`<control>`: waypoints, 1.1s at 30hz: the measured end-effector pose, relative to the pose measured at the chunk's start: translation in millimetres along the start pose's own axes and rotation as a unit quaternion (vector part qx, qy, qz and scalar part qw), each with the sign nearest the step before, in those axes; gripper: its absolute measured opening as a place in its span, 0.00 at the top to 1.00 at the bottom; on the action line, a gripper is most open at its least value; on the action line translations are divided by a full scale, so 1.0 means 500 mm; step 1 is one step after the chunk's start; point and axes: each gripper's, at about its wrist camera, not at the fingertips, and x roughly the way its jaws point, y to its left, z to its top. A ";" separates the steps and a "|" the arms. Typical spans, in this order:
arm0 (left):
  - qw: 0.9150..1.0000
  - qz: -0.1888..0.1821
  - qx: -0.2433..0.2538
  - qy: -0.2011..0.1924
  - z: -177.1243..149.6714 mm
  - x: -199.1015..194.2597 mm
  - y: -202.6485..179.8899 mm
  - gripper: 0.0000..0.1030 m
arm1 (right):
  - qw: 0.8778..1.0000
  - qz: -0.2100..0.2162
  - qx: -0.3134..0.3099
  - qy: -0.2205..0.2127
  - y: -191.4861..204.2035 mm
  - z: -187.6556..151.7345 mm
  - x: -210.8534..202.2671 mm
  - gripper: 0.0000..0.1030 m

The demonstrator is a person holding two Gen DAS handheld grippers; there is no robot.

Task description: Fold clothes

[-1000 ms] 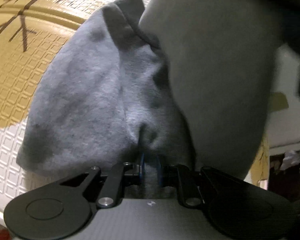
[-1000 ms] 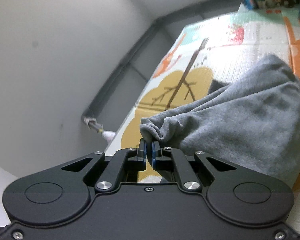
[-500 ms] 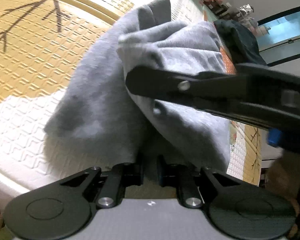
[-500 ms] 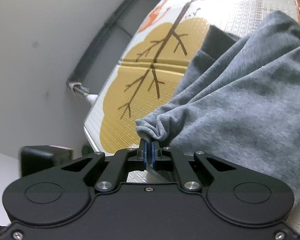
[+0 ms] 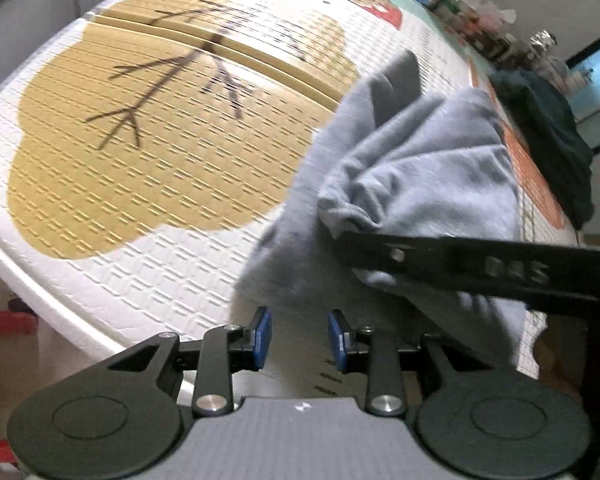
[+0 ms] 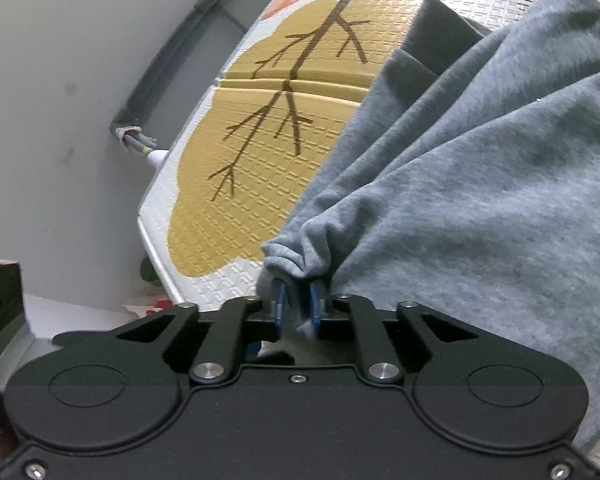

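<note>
Currently the step in hand appears to be the release that ends one fold of the grey sweatshirt (image 6: 480, 168), which lies bunched on the padded play mat (image 5: 148, 184) near its front corner, just short of the printed yellow tree patch. The left gripper (image 5: 299, 338) has just been opening; its blue-padded fingers stand apart with nothing between them, the cloth edge lying just beyond the tips. The right gripper (image 6: 298, 308) has also just been opening, yet a gathered fold of the sweatshirt sits between its fingers; the pads look slackened rather than pressing, so the hold is judged as good as released. In the left view the right gripper crosses over the garment from the right side. The next move calls for drawing both tools clear without dragging the fold, then finding a fresh edge to square up. Open mat lies to the left over the tree print. The mat's near edge is close. A dark garment (image 5: 548, 136) crowds the far right side.
</note>
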 end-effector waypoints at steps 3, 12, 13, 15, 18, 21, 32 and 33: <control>1.000 0.010 0.008 -0.014 -0.001 -0.022 0.004 0.67 | 1.000 0.026 0.014 -0.003 0.005 0.009 -0.018 0.80; 0.996 0.007 0.058 -0.067 0.022 -0.062 -0.037 0.63 | 0.995 0.007 0.019 -0.099 -0.004 0.068 -0.153 0.64; 0.995 0.007 0.064 -0.072 0.028 -0.061 -0.046 0.63 | 0.993 -0.008 0.020 -0.112 -0.010 0.078 -0.167 0.62; 0.994 0.004 0.076 -0.079 0.037 -0.062 -0.059 0.63 | 0.990 -0.051 0.025 -0.130 -0.030 0.100 -0.188 0.62; 0.992 0.001 0.093 -0.085 0.052 -0.057 -0.078 0.63 | 0.983 -0.110 0.034 -0.141 -0.060 0.131 -0.198 0.62; 0.991 -0.003 0.103 -0.084 0.062 -0.045 -0.089 0.63 | 0.978 -0.155 0.045 -0.134 -0.089 0.162 -0.193 0.62; 0.995 -0.013 0.089 -0.030 0.079 0.024 -0.093 0.71 | 0.971 -0.204 0.106 -0.069 -0.150 0.227 -0.096 0.53; 0.996 -0.013 0.089 -0.026 0.077 0.027 -0.092 0.71 | 0.971 -0.203 0.106 -0.068 -0.149 0.230 -0.090 0.51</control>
